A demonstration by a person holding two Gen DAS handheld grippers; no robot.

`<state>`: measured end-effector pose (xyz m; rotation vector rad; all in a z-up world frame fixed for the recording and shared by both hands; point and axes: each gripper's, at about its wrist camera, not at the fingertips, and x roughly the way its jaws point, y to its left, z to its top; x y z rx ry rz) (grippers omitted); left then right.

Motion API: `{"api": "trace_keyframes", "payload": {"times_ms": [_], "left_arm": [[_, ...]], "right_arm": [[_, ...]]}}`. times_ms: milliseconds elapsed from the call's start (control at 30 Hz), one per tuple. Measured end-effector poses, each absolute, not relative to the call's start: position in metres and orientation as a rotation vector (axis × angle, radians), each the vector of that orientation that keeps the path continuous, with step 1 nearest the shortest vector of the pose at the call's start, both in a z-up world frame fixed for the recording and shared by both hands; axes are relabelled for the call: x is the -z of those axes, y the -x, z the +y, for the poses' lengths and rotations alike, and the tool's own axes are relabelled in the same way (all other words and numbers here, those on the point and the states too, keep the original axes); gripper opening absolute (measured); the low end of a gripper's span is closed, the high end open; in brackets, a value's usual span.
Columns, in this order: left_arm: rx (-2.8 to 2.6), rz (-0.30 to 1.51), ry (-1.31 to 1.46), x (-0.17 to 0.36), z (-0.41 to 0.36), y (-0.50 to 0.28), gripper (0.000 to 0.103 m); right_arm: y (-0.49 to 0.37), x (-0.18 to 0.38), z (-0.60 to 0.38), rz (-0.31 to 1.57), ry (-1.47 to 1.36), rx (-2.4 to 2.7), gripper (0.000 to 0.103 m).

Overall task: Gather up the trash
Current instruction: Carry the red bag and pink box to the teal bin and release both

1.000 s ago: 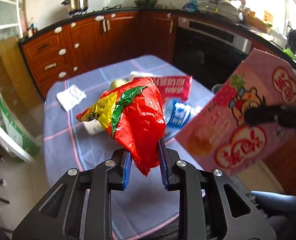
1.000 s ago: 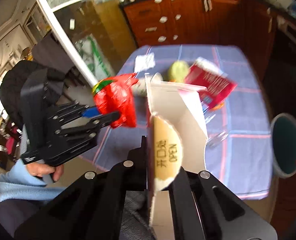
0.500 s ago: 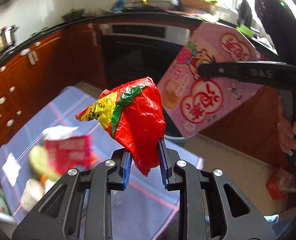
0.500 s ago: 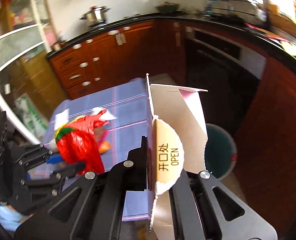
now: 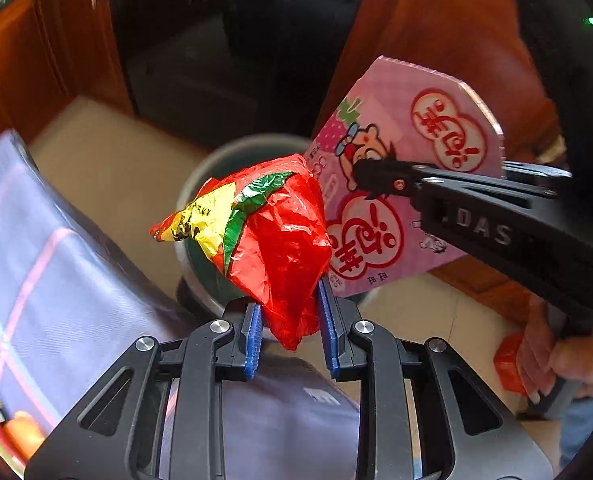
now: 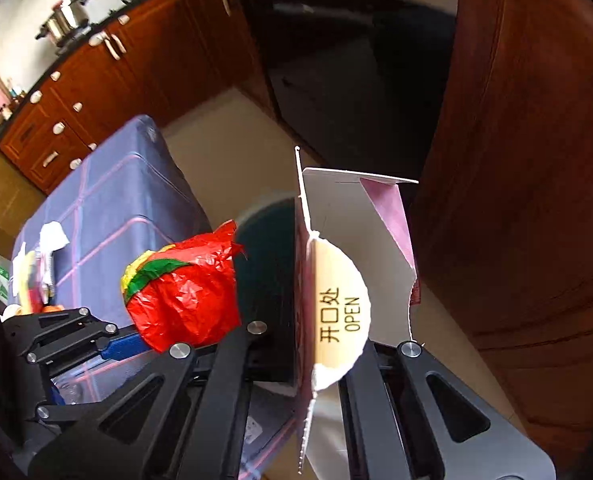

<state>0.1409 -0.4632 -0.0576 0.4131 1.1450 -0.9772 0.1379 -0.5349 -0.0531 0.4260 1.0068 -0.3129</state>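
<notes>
My left gripper (image 5: 290, 312) is shut on a crumpled red, yellow and green plastic wrapper (image 5: 268, 236) and holds it in the air above a round dark-green trash bin (image 5: 212, 184) on the floor. My right gripper (image 6: 316, 344) is shut on an opened pink snack box (image 6: 344, 264), which also shows in the left wrist view (image 5: 412, 184), beside the wrapper and over the bin's right side. The wrapper (image 6: 184, 296) and the bin (image 6: 268, 240) show in the right wrist view too.
A table with a blue checked cloth (image 6: 116, 200) stands left of the bin, with several leftover items (image 6: 36, 268) at its far end. Dark wooden cabinets (image 6: 516, 200) and an oven (image 5: 224, 60) stand close behind the bin. A red object (image 5: 510, 364) lies on the floor at right.
Both grippers have swung from over the table to the right and now point down at the trash bin. Each holds the same item as before.
</notes>
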Motion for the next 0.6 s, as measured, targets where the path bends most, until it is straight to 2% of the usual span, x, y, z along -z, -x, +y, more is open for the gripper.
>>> {"api": "trace_keyframes", "payload": {"times_ms": [100,200,300,333,367,400,433,567,600], "left_arm": [[0.956,1.21,-0.429,0.086,-0.478,-0.153,0.026],[0.96,1.23,-0.452,0.099,-0.489,-0.159,0.031],[0.937,1.202,-0.488,0.101,-0.496,-0.161,0.06],[0.928,1.187,-0.49,0.1,-0.497,-0.157,0.065],[0.925,1.182,-0.486,0.099,-0.497,-0.158,0.065],[0.925,1.187,-0.479,0.099,-0.496,-0.16,0.066],[0.926,1.196,-0.467,0.099,-0.496,-0.161,0.067],[0.912,1.223,-0.43,0.097,-0.499,-0.172,0.068],[0.908,1.224,-0.427,0.097,-0.498,-0.176,0.068]], "right_arm": [[-0.149,0.08,-0.541,1.055,-0.466,0.313,0.001],[-0.16,0.102,-0.55,1.092,-0.488,0.318,0.001],[-0.167,0.11,-0.554,1.101,-0.505,0.321,0.007],[-0.17,0.112,-0.555,1.109,-0.513,0.323,0.011],[-0.171,0.112,-0.555,1.104,-0.521,0.316,0.033],[-0.171,0.111,-0.555,1.095,-0.515,0.32,0.059],[-0.171,0.109,-0.553,1.085,-0.499,0.325,0.065],[-0.176,0.105,-0.548,1.088,-0.469,0.323,0.079],[-0.176,0.103,-0.545,1.086,-0.455,0.325,0.08]]}}
